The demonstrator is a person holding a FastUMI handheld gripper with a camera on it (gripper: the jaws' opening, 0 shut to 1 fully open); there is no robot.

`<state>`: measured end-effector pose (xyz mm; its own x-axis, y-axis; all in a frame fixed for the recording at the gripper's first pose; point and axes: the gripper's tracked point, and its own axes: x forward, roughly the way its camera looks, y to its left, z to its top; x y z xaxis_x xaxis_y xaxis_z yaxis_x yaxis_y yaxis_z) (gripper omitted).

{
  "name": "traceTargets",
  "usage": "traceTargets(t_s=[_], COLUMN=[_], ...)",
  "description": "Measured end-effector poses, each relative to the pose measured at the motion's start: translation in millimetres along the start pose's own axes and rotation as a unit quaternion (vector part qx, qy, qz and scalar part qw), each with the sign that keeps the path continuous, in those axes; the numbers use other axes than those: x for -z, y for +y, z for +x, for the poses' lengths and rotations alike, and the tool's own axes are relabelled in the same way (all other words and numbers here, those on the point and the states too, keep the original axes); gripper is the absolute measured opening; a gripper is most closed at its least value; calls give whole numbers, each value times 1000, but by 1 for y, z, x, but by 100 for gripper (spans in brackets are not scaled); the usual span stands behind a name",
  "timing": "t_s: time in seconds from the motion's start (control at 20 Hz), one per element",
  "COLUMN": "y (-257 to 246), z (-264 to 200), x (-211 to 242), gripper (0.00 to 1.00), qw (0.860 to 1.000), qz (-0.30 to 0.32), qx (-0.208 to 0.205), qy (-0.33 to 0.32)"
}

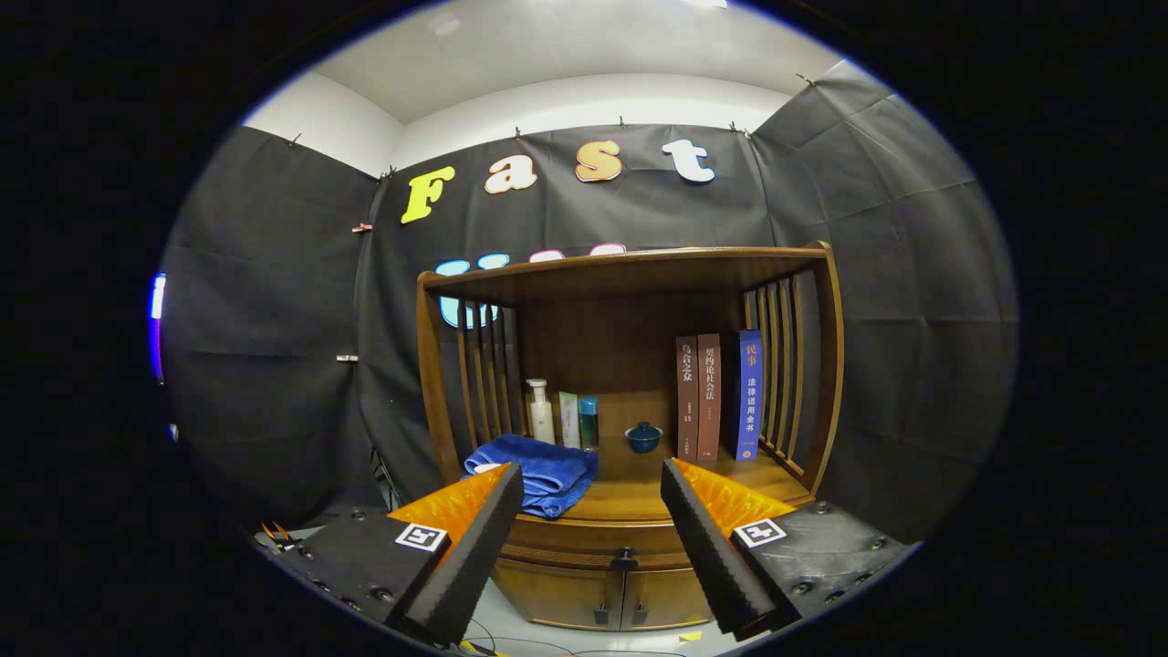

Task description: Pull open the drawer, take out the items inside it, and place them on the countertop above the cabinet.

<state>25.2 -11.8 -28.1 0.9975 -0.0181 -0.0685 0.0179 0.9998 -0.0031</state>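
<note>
A: Where's the claw (591, 484) rn?

B: Up in front of the cabinet (630, 401), fingers spread wide — nothing between them, not touching anything.

A: And the drawer (598, 538)?

B: Closed, sits just under the bench (630, 497). Its dark knob (624, 555) shows in the gap between the 2 fingers. Below it, 2 small doors (607, 598) w/ dark handles.

A: Stuff on the bench?

B: Folded blue towel (538, 474) at the left front, partly behind the left finger (474, 538). Behind it a white pump bottle (540, 412), a pale tube (569, 420) and a teal bottle (589, 422), all close together. Small blue lidded cup (643, 437) near the middle, apart from them. Then 3 books (716, 397) upright at the right, touching — 2 brown, 1 blue, by the slatted side (780, 374).

A: Inside the drawer?

B: Can't tell, it's shut.
</note>
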Motion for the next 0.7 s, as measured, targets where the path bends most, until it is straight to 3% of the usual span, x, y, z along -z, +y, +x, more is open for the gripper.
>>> traceTargets(t_s=[0.3,0.7], y=[-3,-10], z=[21,68], x=[31,107], gripper=[98,99], qw=[1000,996], qz=[2,21], qx=[6,4], qy=[28,91])
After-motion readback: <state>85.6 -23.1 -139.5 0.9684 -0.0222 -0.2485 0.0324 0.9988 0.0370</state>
